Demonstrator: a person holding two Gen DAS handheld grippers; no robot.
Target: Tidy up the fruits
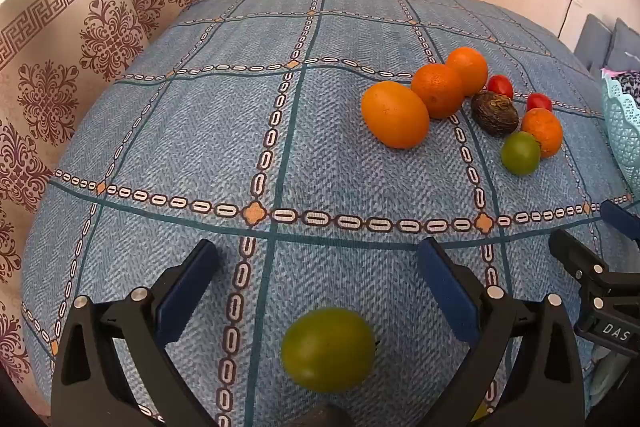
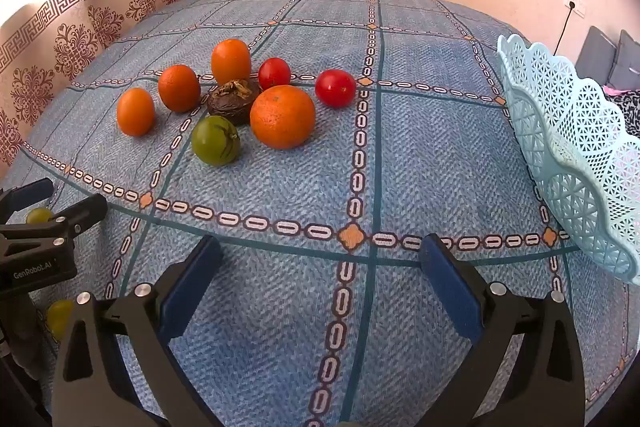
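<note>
My left gripper (image 1: 316, 254) is open over the blue checked tablecloth (image 1: 224, 131). A green fruit (image 1: 328, 349) lies on the cloth between its fingers, near their bases, and neither pad touches it. Far to the right is a cluster: three oranges (image 1: 394, 115), a fourth orange (image 1: 542, 131), two red tomatoes (image 1: 500, 86), a dark wrinkled fruit (image 1: 494, 114) and a second green fruit (image 1: 520, 153). My right gripper (image 2: 320, 247) is open with only cloth between its fingers, short of that cluster (image 2: 282, 117). A pale blue lattice basket (image 2: 572, 155) stands to its right.
The left gripper (image 2: 60, 199) shows at the left edge of the right wrist view, with a green fruit (image 2: 38, 215) between its fingers and another green piece (image 2: 60, 315) half hidden below it. Patterned curtains (image 1: 60, 67) and a wall border the table. Grey cushions (image 2: 608, 59) sit behind the basket.
</note>
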